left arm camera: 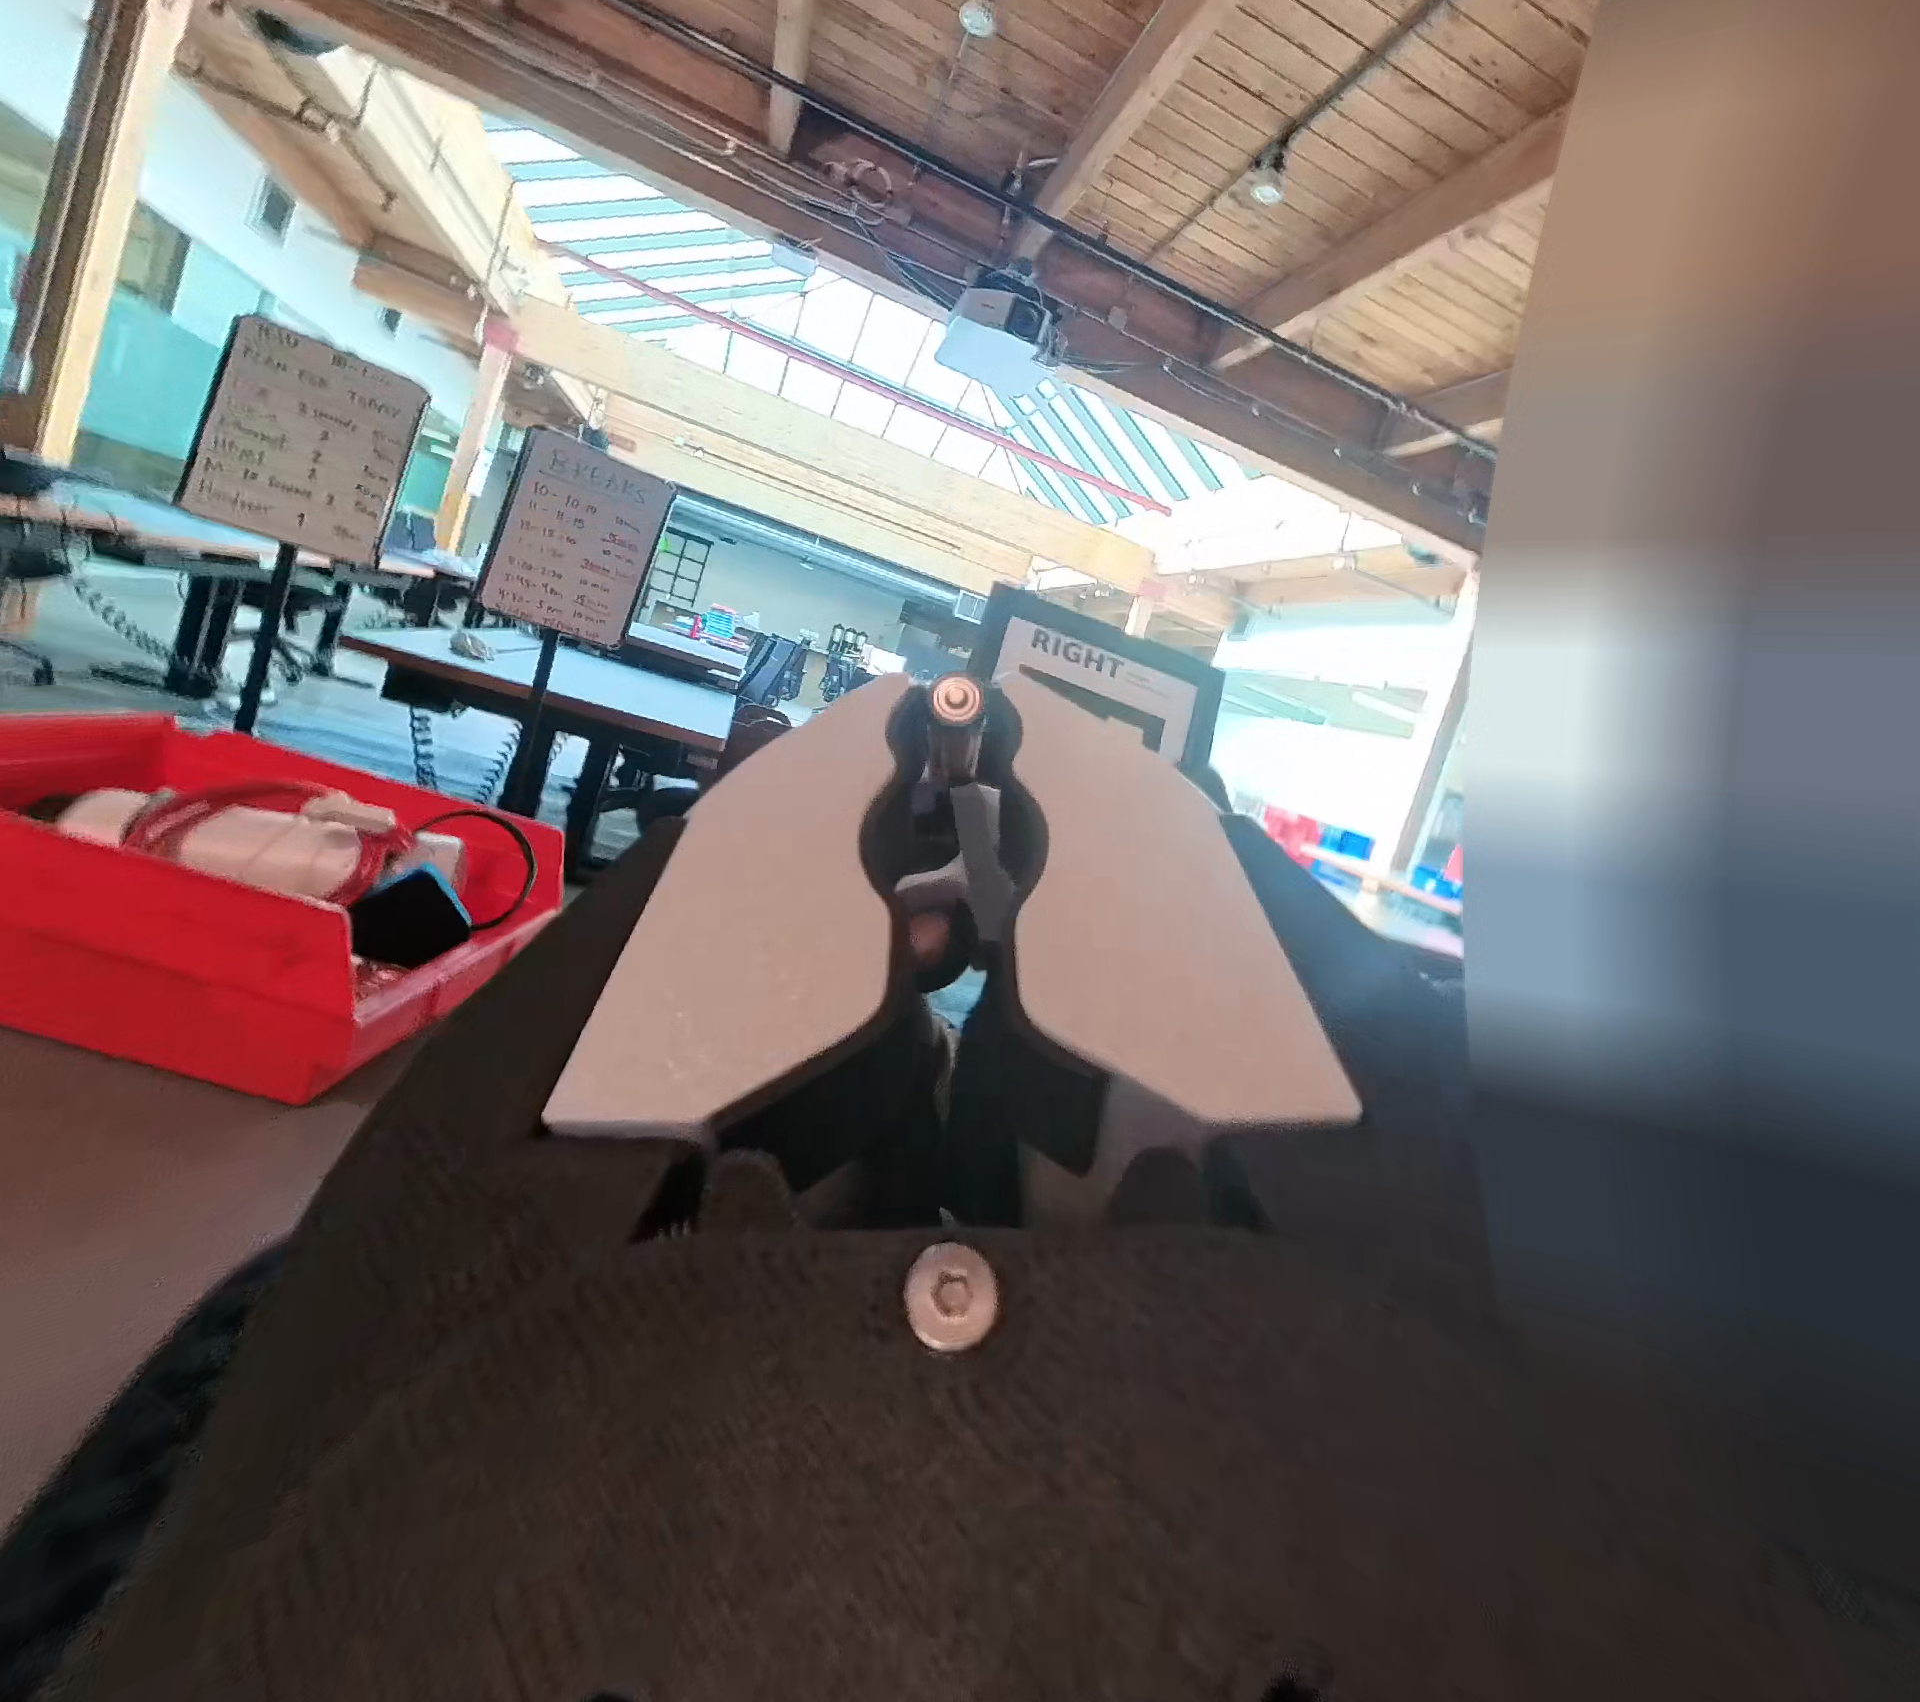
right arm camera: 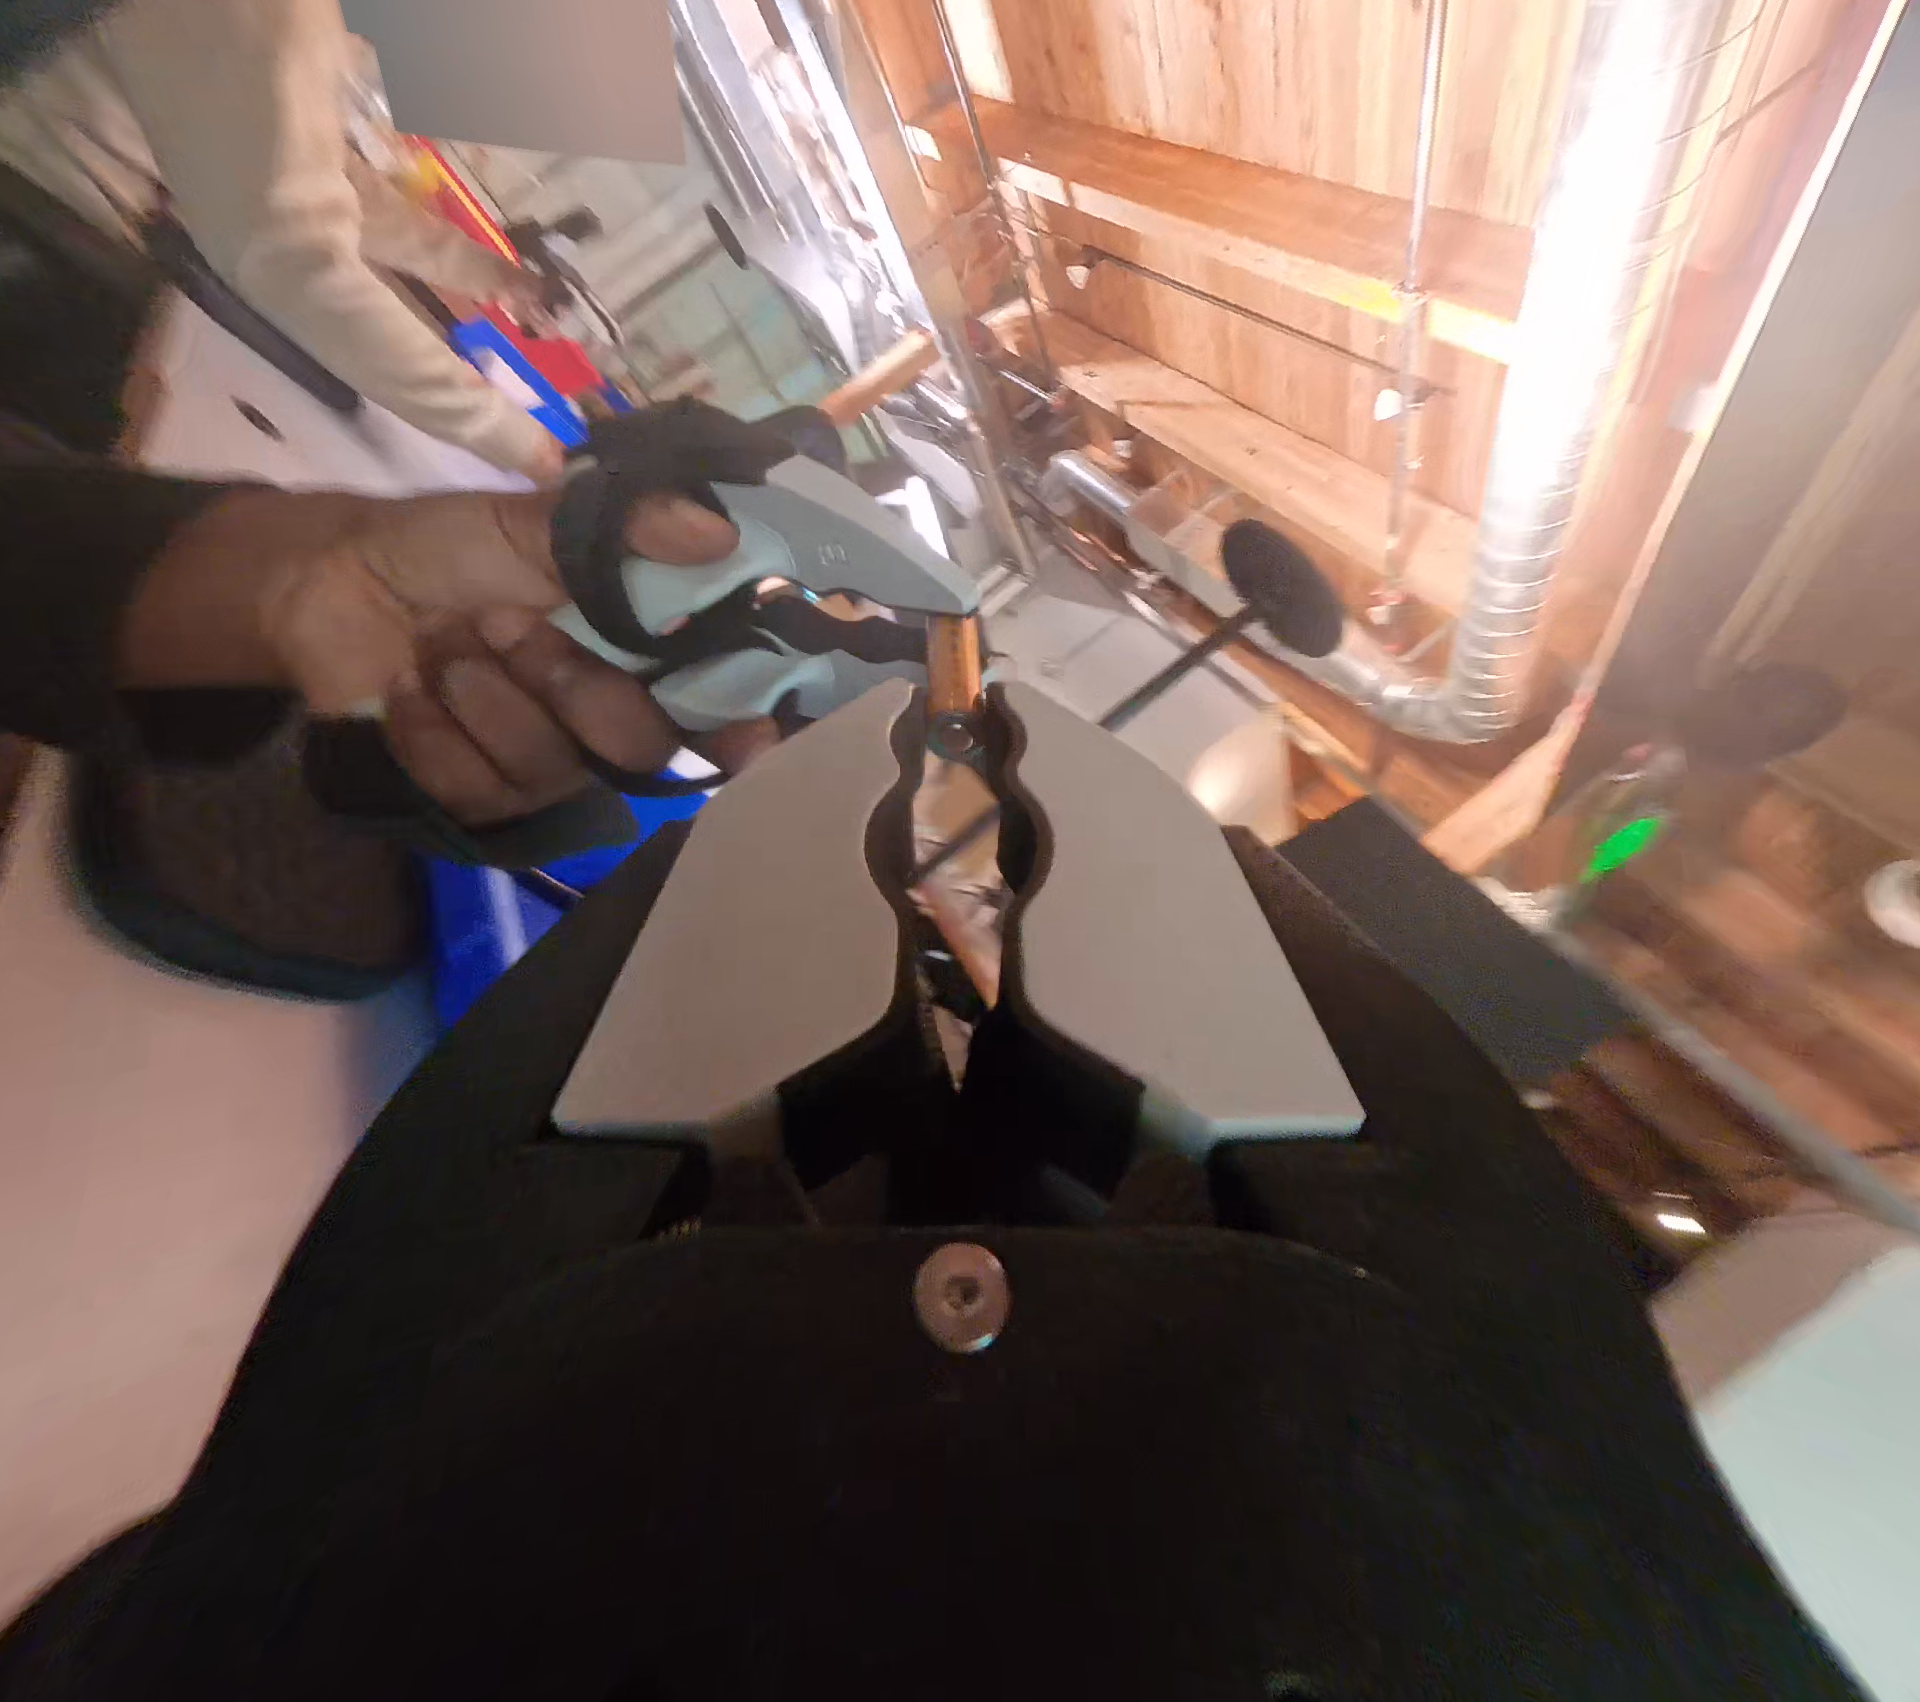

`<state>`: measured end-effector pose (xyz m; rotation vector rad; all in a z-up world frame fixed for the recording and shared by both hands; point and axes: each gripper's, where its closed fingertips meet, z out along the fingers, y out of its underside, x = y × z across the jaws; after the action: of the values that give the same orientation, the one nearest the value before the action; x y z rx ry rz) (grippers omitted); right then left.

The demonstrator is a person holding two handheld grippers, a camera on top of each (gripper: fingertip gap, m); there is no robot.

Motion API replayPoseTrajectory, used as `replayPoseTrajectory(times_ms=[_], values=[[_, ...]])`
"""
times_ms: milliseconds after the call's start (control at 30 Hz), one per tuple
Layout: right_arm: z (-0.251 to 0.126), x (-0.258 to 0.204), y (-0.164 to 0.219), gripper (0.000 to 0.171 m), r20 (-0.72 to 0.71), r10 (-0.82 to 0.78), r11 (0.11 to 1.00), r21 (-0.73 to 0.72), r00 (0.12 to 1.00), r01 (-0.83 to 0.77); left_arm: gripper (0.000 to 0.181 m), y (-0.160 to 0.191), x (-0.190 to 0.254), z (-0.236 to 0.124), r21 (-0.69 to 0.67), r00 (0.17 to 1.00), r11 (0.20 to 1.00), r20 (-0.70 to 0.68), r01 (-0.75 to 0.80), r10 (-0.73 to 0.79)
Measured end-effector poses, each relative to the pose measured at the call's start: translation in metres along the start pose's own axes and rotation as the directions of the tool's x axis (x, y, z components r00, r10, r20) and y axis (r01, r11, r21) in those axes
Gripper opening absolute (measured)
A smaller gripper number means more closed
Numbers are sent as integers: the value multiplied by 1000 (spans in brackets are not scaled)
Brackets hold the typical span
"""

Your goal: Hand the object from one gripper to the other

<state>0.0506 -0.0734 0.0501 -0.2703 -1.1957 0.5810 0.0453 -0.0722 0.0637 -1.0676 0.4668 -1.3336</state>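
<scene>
A small object with a copper-coloured barrel (right arm camera: 952, 663) and dark metal parts is held between both grippers in mid-air. In the left wrist view my left gripper (left arm camera: 958, 698) is shut on it; the object's round copper end (left arm camera: 956, 696) shows at the fingertips, with a grey metal part lower in the gap. My right gripper (right arm camera: 951, 709) is shut on the object's near end. The left gripper (right arm camera: 940, 629), held by a hand (right arm camera: 416, 613), comes in from the left and pinches the far end. The right gripper's labelled back plate (left arm camera: 1101, 686) shows behind the left fingers.
A red bin (left arm camera: 208, 977) with cables and small devices sits on the brown table (left arm camera: 156, 1237) at the left. A blue bin (right arm camera: 499, 904) lies below the hand. A person in a beige top (right arm camera: 343, 281) stands behind at the left. Two whiteboards on stands (left arm camera: 301, 437) are farther back. The tips of both grippers are at nearly the same place.
</scene>
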Motion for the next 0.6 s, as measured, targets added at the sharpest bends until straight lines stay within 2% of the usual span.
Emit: replayPoseTrajectory(times_ms=[33, 100, 133, 200, 300, 367, 500, 600], values=[[-1, 0, -3, 10, 29, 77, 997, 24, 997, -78, 10, 0, 4, 0, -7, 998, 998, -22, -58, 57], [-1, 0, -5, 11, 104, 268, 961, 45, 958, -274, 26, 0, 13, -2, -10, 979, 981, -61, -194, 193], [-2, 1, -5, 11, 128, 342, 936, 40, 931, -349, 28, 0, 15, -4, -20, 963, 965, -59, -263, 261], [-4, 3, -5, 11, 167, 423, 899, 43, 891, -435, 28, 4, 13, -7, -87, 919, 915, -29, -394, 393], [-7, -2, -4, 11, 208, 375, 921, 32, 904, -389, 29, 8, 6, -11, -191, 881, 867, 28, -459, 473], [-8, -13, -5, 11, 261, 321, 941, 18, 910, -337, 28, 10, 3, -10, -229, 908, 891, 63, -392, 415], [-9, -17, -5, 11, 259, 226, 971, 20, 939, -239, 24, 25, 2, -9, -321, 954, 910, 55, -262, 294], [-10, -19, -2, 10, 254, 167, 985, -2, 953, -172, 11, 29, 6, -7, -333, 965, 913, 32, -237, 262]])
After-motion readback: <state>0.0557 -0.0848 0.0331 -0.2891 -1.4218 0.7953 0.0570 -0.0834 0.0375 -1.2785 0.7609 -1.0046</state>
